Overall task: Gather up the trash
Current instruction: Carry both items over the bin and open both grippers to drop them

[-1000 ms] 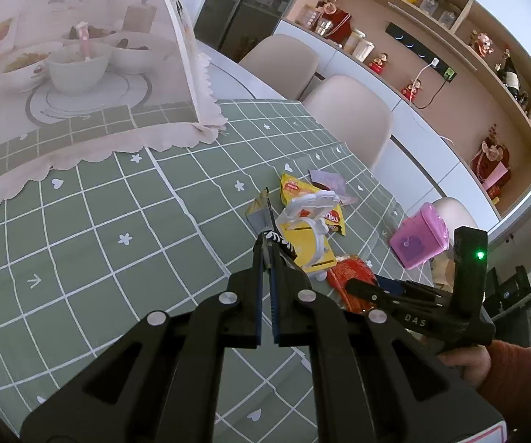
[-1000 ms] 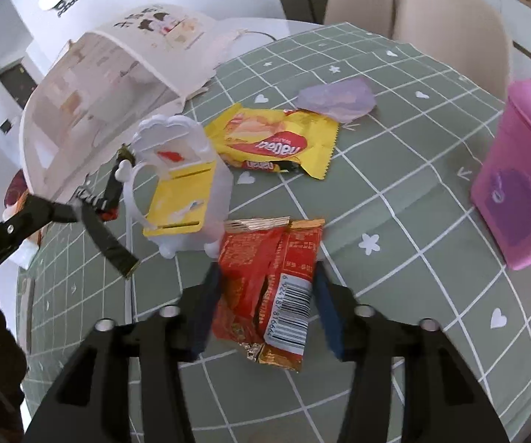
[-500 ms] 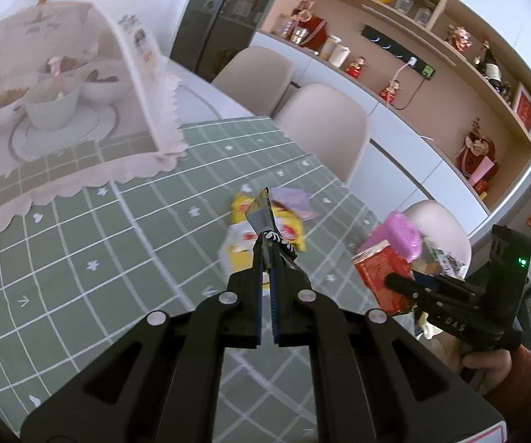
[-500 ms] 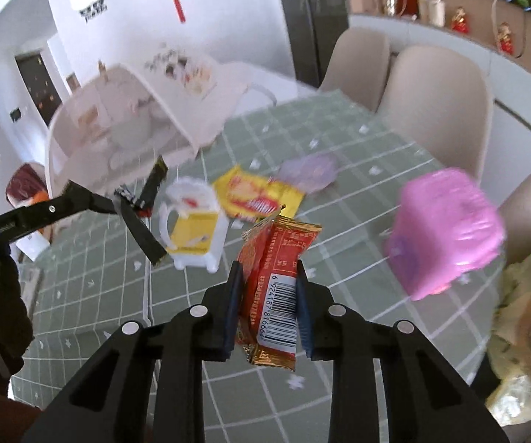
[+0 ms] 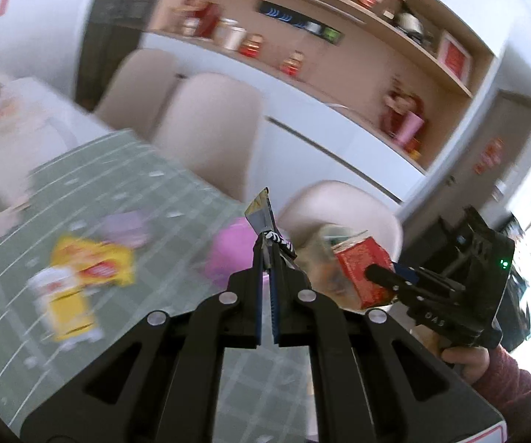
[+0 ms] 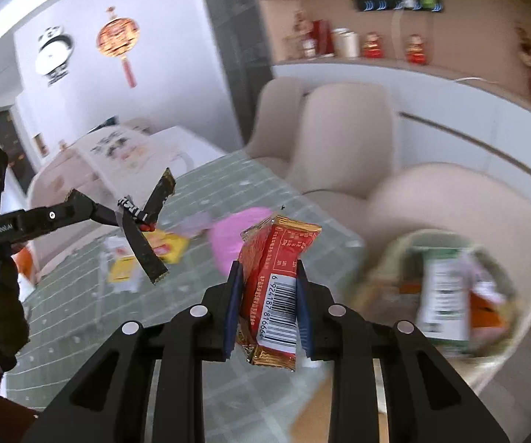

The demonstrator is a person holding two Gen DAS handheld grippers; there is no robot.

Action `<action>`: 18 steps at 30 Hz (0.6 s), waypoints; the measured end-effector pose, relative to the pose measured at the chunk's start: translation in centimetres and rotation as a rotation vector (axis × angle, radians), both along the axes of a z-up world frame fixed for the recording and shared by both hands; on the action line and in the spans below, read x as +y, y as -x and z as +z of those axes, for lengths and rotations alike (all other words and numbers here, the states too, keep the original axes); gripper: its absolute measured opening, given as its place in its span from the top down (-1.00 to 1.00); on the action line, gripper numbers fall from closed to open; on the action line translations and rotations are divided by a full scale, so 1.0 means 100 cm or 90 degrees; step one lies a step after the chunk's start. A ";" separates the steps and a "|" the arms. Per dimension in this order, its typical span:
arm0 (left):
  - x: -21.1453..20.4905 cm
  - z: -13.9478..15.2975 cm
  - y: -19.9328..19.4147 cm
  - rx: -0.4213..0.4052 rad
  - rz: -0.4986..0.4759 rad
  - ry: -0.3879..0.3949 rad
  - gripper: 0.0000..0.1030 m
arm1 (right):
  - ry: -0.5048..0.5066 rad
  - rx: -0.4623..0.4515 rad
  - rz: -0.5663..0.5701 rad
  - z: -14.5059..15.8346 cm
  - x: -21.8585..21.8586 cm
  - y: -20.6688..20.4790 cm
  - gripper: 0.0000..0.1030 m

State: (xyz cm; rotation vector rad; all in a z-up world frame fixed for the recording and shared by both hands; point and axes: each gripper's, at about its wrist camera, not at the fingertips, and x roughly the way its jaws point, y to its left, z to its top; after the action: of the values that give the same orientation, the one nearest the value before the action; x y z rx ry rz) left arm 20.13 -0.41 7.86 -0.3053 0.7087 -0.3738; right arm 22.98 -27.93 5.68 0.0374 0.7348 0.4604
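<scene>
Left tongs [image 5: 266, 254]: clamping a dark wrapper [image 5: 261, 214], holding it up over the counter [image 5: 125, 192].
Right tongs [image 6: 269, 288]: gripping a red wrapper [image 6: 278, 280], barcode showing, above the counter edge.
Yellow packet [image 5: 95, 262]: lying on the counter beside a purple scrap [image 5: 127, 227].
Trash bag [image 6: 446, 288]: sitting on a chair [image 6: 450, 203], wrappers inside.

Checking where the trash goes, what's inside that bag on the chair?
The trash bag holds a green-and-white carton and orange wrappers; blur and its rim hide anything deeper.
</scene>
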 end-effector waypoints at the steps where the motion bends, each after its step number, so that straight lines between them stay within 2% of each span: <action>1: -0.019 0.003 -0.009 -0.005 -0.024 0.000 0.94 | 0.000 -0.001 -0.013 0.001 -0.013 -0.001 0.49; 6: -0.101 0.004 -0.049 -0.011 -0.122 0.033 0.94 | 0.005 -0.004 -0.093 0.004 -0.088 -0.002 0.49; 10: -0.160 -0.015 -0.086 0.035 -0.177 0.052 0.94 | 0.005 -0.006 -0.151 0.002 -0.142 0.000 0.49; 14: -0.202 -0.042 -0.113 0.073 -0.208 0.038 0.94 | -0.011 0.008 -0.187 -0.007 -0.176 -0.003 0.49; 18: -0.233 -0.075 -0.132 0.127 -0.213 0.000 0.94 | -0.007 0.012 -0.198 -0.014 -0.195 -0.009 0.49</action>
State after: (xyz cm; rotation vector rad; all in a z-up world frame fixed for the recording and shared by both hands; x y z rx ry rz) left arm 33.33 -23.75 0.38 -0.2244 0.9590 -0.6677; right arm 23.87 -47.42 4.24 0.1634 0.7297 0.1674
